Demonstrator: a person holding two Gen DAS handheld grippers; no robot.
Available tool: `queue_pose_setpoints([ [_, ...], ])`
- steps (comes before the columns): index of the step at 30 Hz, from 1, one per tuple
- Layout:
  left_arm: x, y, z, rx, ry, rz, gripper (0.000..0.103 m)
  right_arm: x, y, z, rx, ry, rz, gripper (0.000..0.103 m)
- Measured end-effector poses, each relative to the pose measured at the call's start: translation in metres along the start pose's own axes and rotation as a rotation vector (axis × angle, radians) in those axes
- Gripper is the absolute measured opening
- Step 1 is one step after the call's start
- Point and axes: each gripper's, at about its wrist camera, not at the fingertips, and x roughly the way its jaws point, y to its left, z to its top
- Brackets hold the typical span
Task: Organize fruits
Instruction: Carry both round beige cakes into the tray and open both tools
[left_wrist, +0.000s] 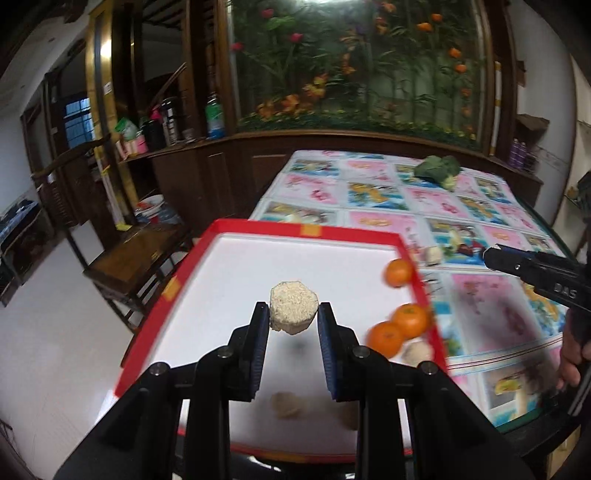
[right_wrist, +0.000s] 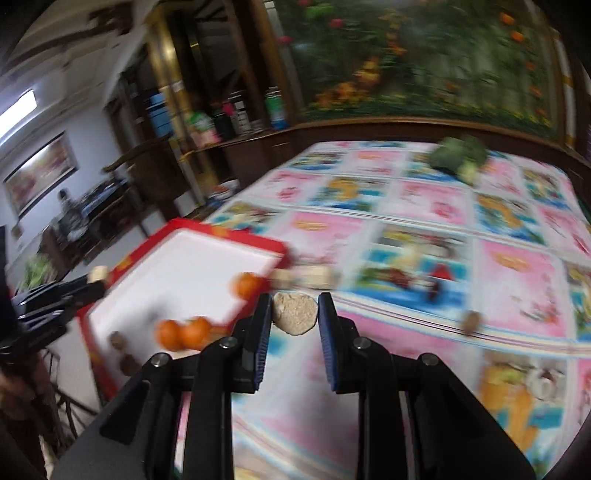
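Black angular frames with round silver screw heads are seen on the left gripper (left_wrist: 293, 314) and right gripper (right_wrist: 294, 312); blue pads (left_wrist: 263, 347) line the fingers.

Three oranges (left_wrist: 398, 272), one red tray (left_wrist: 310, 229), one broccoli (left_wrist: 439, 170) — counted.

Patterned tablecloth (left_wrist: 373, 192), flower mural (left_wrist: 354, 62) behind, bottles on wooden shelf (left_wrist: 166, 125), wooden chair (left_wrist: 136, 254) beside table

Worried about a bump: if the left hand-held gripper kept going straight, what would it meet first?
Probably the white floor of the red-rimmed tray, since the left hand-held gripper points down over it, shut on a beige cake. Depth is unclear.
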Motion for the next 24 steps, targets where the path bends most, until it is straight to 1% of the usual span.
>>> queue_pose_setpoints([
  [3, 0.013, 0.021, -0.010, -0.033, 0.032, 0.015, 0.026, 0.027, 0.049, 0.010, -0.072, 0.055, 0.064, 0.027],
  [6, 0.023, 0.032, -0.019, -0.048, 0.062, 0.023, 0.026, 0.052, 0.085, 0.011, -0.136, 0.104, 0.086, 0.027],
  [8, 0.026, 0.036, -0.022, -0.051, 0.072, 0.031, 0.026, 0.068, 0.103, 0.008, -0.152, 0.145, 0.106, 0.027],
  [10, 0.030, 0.041, -0.026, -0.046, 0.086, 0.045, 0.026, 0.083, 0.114, 0.005, -0.148, 0.189, 0.123, 0.027],
  [11, 0.032, 0.042, -0.027, -0.042, 0.091, 0.049, 0.026, 0.091, 0.120, 0.002, -0.152, 0.213, 0.122, 0.028],
  [13, 0.035, 0.045, -0.029, -0.042, 0.104, 0.056, 0.026, 0.100, 0.126, -0.001, -0.164, 0.234, 0.108, 0.028],
  [19, 0.043, 0.047, -0.034, -0.023, 0.127, 0.103, 0.026, 0.122, 0.131, -0.006, -0.159, 0.329, 0.094, 0.028],
  [21, 0.043, 0.047, -0.035, -0.019, 0.125, 0.113, 0.030, 0.123, 0.133, -0.007, -0.171, 0.329, 0.089, 0.028],
  [22, 0.042, 0.047, -0.035, -0.015, 0.125, 0.129, 0.035, 0.123, 0.133, -0.007, -0.177, 0.336, 0.086, 0.028],
  [24, 0.039, 0.049, -0.035, -0.013, 0.121, 0.139, 0.038, 0.121, 0.136, -0.007, -0.193, 0.345, 0.088, 0.028],
])
